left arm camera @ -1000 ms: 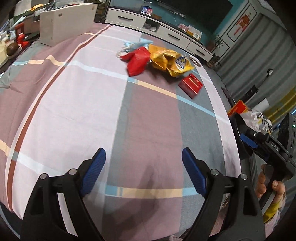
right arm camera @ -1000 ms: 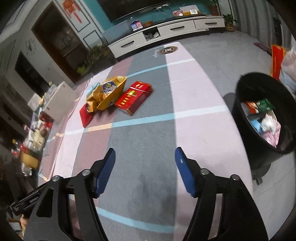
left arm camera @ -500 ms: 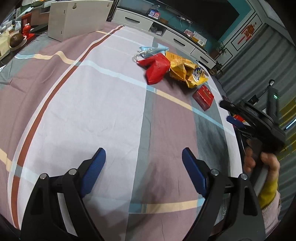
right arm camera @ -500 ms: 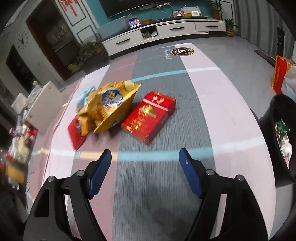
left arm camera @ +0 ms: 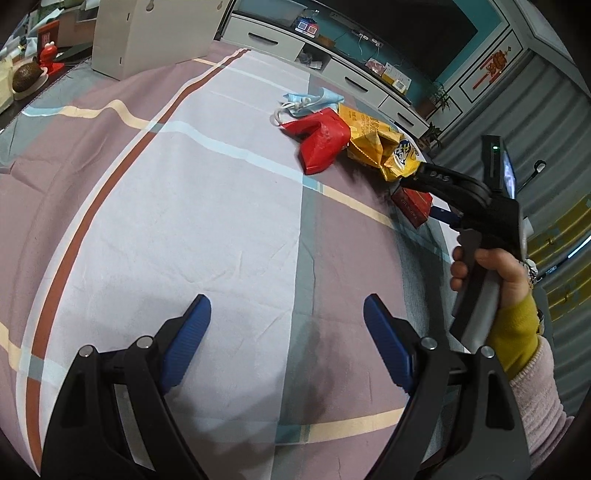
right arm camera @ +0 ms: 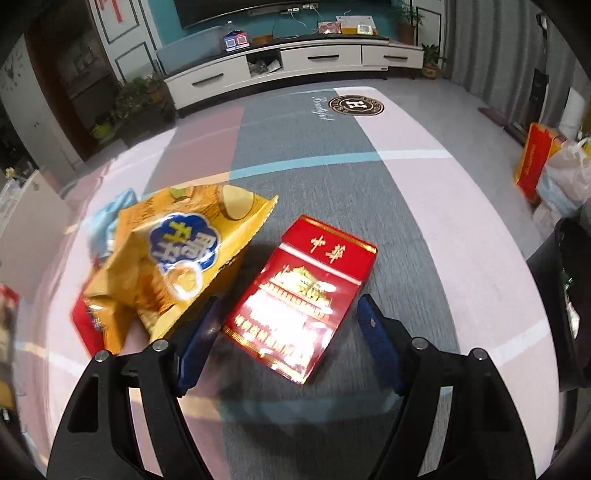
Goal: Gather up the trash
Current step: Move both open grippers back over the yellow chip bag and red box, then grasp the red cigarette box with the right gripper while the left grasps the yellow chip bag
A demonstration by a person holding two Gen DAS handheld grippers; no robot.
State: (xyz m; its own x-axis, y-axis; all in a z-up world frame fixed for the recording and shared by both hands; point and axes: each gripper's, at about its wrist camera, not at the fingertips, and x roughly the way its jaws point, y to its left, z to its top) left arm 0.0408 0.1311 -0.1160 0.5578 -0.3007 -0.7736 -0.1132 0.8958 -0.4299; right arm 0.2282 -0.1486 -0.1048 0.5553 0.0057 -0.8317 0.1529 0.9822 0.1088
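A red cigarette box lies flat on the striped tablecloth. My right gripper is open, its jaws on either side of the box's near end without gripping it. A yellow chip bag lies just left of the box, over a red wrapper. In the left wrist view the red wrapper, the chip bag, a blue face mask and the box lie at the far right. My left gripper is open and empty over the near cloth.
A black trash bin stands off the table's right edge. A white box stands at the far left corner of the table. A red bag and a plastic bag sit on the floor at right.
My right gripper has moved forward and down until its open jaws flank the red cigarette box. My left gripper has stayed open and shifted slightly.
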